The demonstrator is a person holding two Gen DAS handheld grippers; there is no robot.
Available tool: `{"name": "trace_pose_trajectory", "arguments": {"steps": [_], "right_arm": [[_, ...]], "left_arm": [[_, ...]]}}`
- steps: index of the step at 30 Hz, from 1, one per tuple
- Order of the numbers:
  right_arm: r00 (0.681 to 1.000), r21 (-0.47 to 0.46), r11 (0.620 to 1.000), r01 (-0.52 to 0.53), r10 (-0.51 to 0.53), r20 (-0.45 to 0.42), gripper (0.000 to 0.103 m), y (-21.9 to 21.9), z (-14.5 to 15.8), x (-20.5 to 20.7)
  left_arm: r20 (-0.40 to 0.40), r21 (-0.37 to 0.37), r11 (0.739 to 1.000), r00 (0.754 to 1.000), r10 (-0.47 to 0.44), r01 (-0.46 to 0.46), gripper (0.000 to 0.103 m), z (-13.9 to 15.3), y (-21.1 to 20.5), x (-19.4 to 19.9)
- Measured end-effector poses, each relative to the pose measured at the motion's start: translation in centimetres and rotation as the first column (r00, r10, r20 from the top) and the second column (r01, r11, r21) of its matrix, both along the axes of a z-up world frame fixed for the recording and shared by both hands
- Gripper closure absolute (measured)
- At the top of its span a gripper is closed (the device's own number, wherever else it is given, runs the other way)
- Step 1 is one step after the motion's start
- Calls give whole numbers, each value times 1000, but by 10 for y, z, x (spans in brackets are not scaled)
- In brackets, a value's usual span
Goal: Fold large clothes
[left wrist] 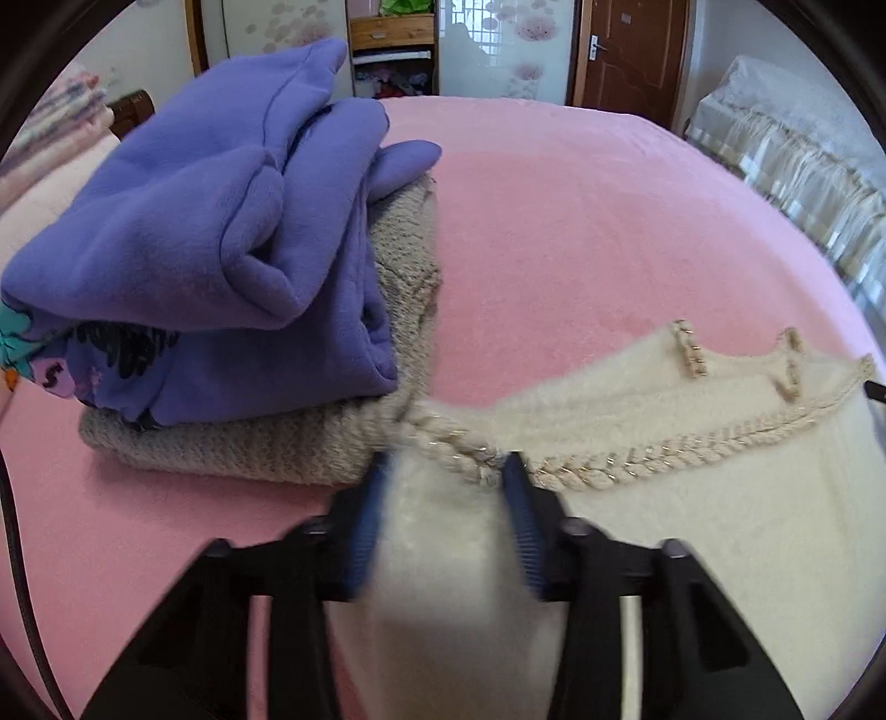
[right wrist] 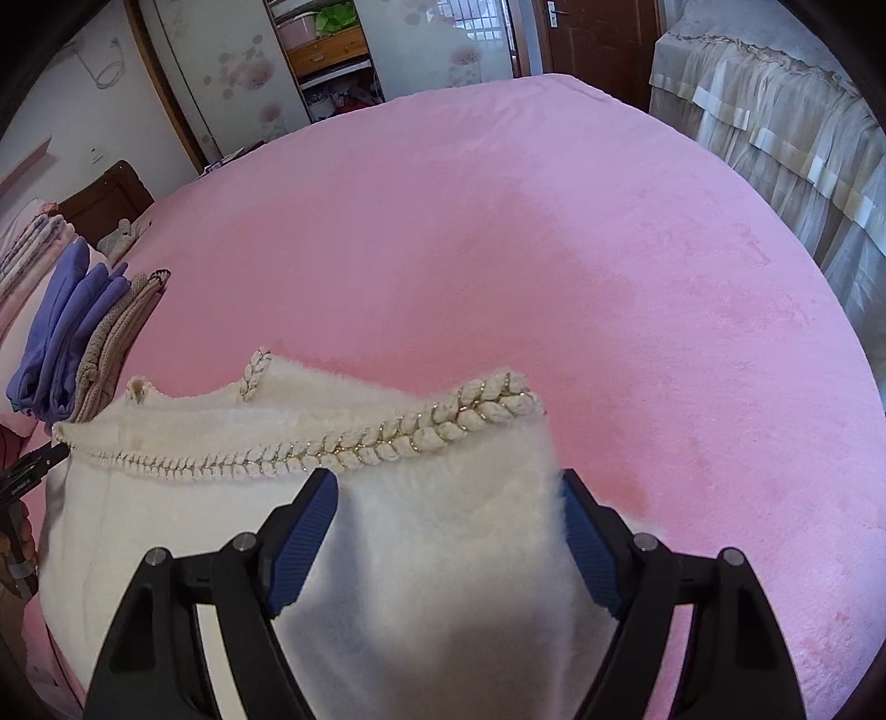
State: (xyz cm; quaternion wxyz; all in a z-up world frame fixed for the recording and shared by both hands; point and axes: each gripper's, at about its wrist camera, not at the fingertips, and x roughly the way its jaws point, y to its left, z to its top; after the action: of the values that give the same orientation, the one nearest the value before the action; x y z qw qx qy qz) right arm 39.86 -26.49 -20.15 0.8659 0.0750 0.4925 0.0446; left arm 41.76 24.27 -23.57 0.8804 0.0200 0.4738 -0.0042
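a bedroom in soft daylight, a wide pink bed filling the middle

the pink bedspread (right wrist: 554, 249) runs back to a pale wall with blossom-print panels (right wrist: 243, 72) (pink flowers on white), an open wooden shelf unit (left wrist: 393, 50) crammed with odds and ends, and a brown wooden door (left wrist: 631, 50); a frilled grey-white cover (right wrist: 775, 127) drapes furniture at the right.

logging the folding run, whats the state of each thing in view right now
cream sweater: spread flat on the bed, braided trim edge facing away, not yet folded
purple garment: folded, top of the pile
grey knit: folded, bottom of the pile
pink bedspread: smooth, laid flat
left gripper: jaws either side of a bunched sweater corner; blurred
right gripper: open, astride the other corner
door: closed
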Motion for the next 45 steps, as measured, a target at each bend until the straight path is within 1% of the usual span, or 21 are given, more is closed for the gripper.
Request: {"name": "trace_pose_trajectory", "arguments": {"steps": [1,2,3,4,6,8,10,11,14,16,18,22,24,25,28,30,31,36,38,43,45], "right_arm": [[1000,-2,1000,-1,1,-2,57,0,-2,1],[1000,-4,1000,10,-10,1,67,-2,-3,1],[1000,-9,1000,23,-23,6,86,-3,-2,1],[999,-9,999,31,-31,28,92,-4,0,-2],[996,-23,999,49,-47,81,94,-3,8,-8],[988,-26,997,74,-70,138,95,-3,19,-16],[978,-8,994,108,-104,183,95,-7,28,-21],[975,3,993,119,-118,188,95,-10,29,-22],[983,-7,990,144,-142,119,95,-14,12,-10],[986,-56,988,141,-135,95,95,-7,0,-3],[988,-89,986,139,-132,78,95,-5,-11,2],[986,-77,984,162,-158,53,93,-11,-24,4],[985,-97,981,167,-162,53,87,-10,-23,4],[985,-118,978,170,-165,51,80,-9,-21,3],[982,-168,968,184,-175,70,60,-6,-3,-5],[980,-150,971,186,-174,92,59,-5,13,-14],[980,-140,973,186,-172,104,59,-2,22,-20],[973,-105,987,122,-98,210,59,33,82,-71],[977,-76,996,53,-36,212,59,62,91,-94],[980,54,989,-136,126,156,59,146,72,-150],[970,75,979,-192,177,164,59,183,60,-170]], "left_arm": [[-11,28,1000,1000,5,-5,83,-2,-1,2],[-7,43,999,1000,9,-8,87,-2,-2,2],[6,69,998,1000,11,-11,89,-2,-4,0],[20,95,995,1000,14,-16,90,-1,-8,0],[63,141,990,998,21,-30,95,3,-17,-5],[122,155,986,992,44,-63,95,13,-20,-12],[160,113,989,984,80,-99,95,20,-16,-16],[155,99,989,984,91,-107,95,19,-14,-15],[96,104,988,990,108,-118,95,3,-10,-6],[95,138,984,991,100,-112,95,-6,-17,-2],[86,143,983,991,99,-111,95,-13,-21,1],[89,135,985,991,101,-112,92,-22,-20,2],[93,139,984,991,95,-107,89,-23,-22,1],[94,138,985,991,92,-105,89,-22,-24,0],[90,126,987,992,88,-99,76,-8,-29,-10],[101,134,982,987,121,-134,35,5,-31,-19],[126,137,978,982,141,-158,30,16,-31,-25],[214,80,988,970,113,-133,27,74,-53,-85],[235,44,994,968,89,-102,26,87,-70,-119],[217,-133,990,974,70,-41,26,83,-113,-183],[198,-155,987,977,72,-41,26,68,-130,-197]]}}
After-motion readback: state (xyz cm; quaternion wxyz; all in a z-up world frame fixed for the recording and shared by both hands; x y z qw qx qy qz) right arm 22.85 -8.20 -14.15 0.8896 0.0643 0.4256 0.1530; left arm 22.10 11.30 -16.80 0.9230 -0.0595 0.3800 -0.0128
